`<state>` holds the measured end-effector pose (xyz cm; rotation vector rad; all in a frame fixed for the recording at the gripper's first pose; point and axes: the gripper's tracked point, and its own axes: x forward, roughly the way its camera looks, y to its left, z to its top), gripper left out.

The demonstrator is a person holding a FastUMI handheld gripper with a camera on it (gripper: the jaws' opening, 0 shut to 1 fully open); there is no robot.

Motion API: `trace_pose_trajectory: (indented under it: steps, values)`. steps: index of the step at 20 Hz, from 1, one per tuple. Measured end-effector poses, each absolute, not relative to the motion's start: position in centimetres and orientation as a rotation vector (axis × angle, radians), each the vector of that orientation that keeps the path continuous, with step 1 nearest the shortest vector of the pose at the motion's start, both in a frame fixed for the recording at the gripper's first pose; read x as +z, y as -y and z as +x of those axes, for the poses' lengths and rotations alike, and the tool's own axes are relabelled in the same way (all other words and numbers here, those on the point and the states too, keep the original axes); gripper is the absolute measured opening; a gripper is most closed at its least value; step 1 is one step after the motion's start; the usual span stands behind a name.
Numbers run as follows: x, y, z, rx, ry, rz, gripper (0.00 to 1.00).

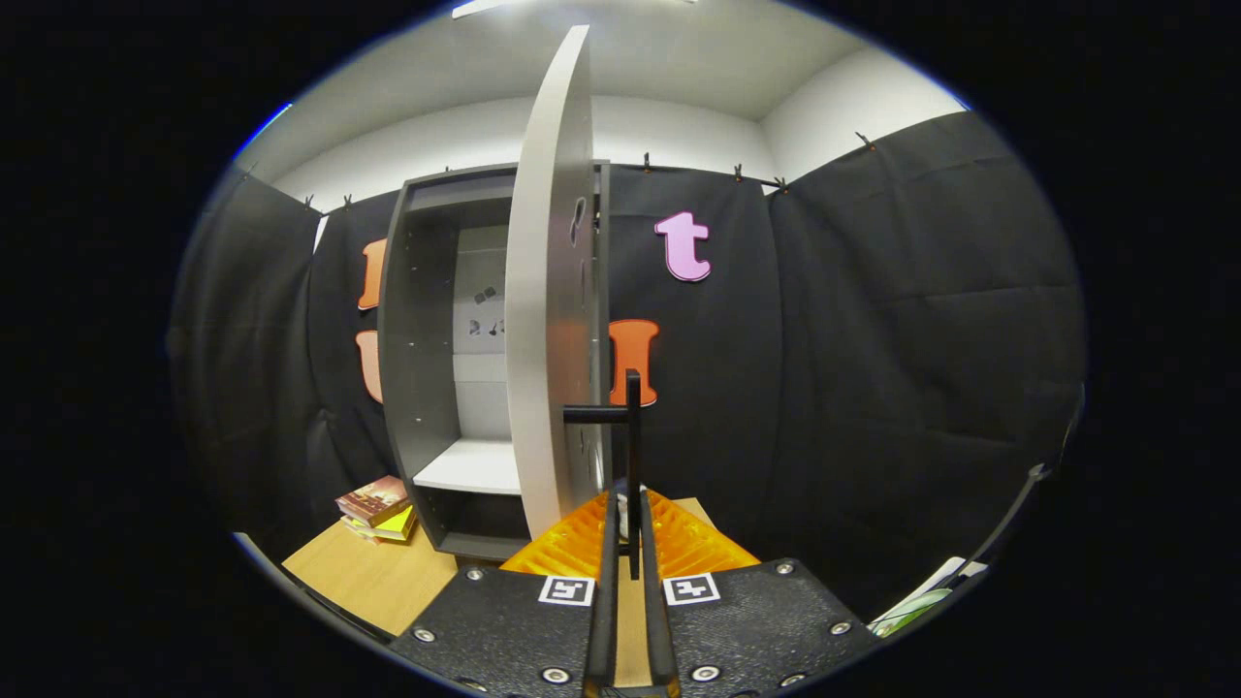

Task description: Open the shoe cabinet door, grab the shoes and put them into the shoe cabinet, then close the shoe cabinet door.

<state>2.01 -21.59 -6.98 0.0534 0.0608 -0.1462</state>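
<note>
No readable text or numbers; the stacked books (378,509) by the cabinet are too small to read.

I see the cabinet (427,349) in smooth, matt board, like laminate, and its door (543,291) has a slight sheen. The handle (632,456), clamped between the gripper (627,519) fingers, looks like thin matt metal. The table (368,577) at lower left shows light wood grain. The books (378,509) have glossy paper covers. The wall (873,368) is matt, creased cloth.
</note>
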Motion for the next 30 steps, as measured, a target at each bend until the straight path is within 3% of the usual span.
trace_pose_trajectory:
  steps: [8,19,27,30]
  values:
    - [-7.4,23.4,-0.2,-0.161,-0.068,0.075,0.08]
    - [-7.1,14.8,-3.9,-0.219,-0.084,-0.012,0.13]
    - [-15.8,4.7,-2.4,-0.115,-0.253,0.04,0.28]
    - [-19.5,2.5,-1.6,-0.09,-0.332,0.081,0.38]
